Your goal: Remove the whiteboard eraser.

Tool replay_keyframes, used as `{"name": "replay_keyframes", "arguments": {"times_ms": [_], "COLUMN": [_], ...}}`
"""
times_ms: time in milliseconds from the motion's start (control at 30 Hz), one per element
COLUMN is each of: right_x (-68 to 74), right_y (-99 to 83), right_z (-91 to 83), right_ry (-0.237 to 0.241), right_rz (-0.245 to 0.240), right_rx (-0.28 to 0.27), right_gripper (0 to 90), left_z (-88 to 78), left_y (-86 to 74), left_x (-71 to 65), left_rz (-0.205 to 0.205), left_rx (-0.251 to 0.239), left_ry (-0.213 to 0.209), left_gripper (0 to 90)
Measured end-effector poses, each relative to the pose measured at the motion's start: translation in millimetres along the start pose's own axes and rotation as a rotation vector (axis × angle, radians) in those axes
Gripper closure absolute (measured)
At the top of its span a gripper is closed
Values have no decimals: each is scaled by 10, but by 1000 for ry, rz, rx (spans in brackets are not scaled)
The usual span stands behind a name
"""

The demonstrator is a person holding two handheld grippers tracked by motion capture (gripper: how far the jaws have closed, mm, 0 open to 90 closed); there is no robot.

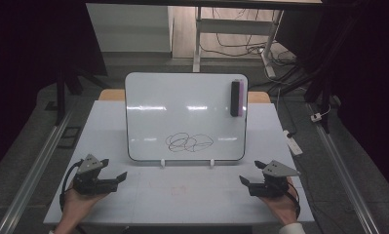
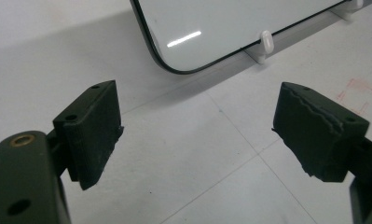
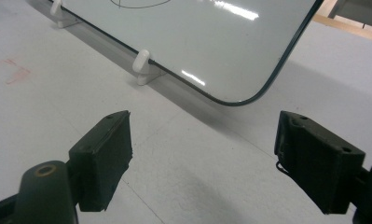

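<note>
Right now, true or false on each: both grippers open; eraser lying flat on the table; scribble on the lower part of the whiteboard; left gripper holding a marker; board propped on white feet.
1. Both grippers are open. True: the left gripper and the right gripper hold nothing, jaws apart.
2. The eraser lies flat on the table. False: it sits on the whiteboard, near its upper right corner.
3. A black scribble marks the board's lower part. True.
4. The left gripper holds a marker. False: nothing is between its jaws.
5. The board stands on white feet. True.
</note>
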State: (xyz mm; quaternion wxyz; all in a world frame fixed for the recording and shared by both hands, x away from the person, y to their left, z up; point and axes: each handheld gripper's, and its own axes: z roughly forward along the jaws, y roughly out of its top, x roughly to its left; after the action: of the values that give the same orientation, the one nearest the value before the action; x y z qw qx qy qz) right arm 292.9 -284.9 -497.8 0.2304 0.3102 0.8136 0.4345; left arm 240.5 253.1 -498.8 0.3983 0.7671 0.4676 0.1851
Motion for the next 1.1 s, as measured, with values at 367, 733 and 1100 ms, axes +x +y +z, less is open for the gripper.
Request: {"name": "replay_keyframes", "arguments": {"times_ms": [367, 733, 1100], "right_x": [23, 46, 24], "right_y": [8, 103, 657], "right_z": [19, 2, 11], "right_ry": [-10, -5, -138], "right_rz": [15, 34, 78], "right_rx": [12, -14, -114], "right_gripper": [213, 240, 279], "left_z": [22, 109, 107], "left_y": [-18, 18, 30], "left_x": [25, 22, 31], "left_rz": [-25, -22, -23], "left_rx": [17, 39, 39], "left_ry": [-10, -43, -82], "left_gripper": [154, 146, 143]}}
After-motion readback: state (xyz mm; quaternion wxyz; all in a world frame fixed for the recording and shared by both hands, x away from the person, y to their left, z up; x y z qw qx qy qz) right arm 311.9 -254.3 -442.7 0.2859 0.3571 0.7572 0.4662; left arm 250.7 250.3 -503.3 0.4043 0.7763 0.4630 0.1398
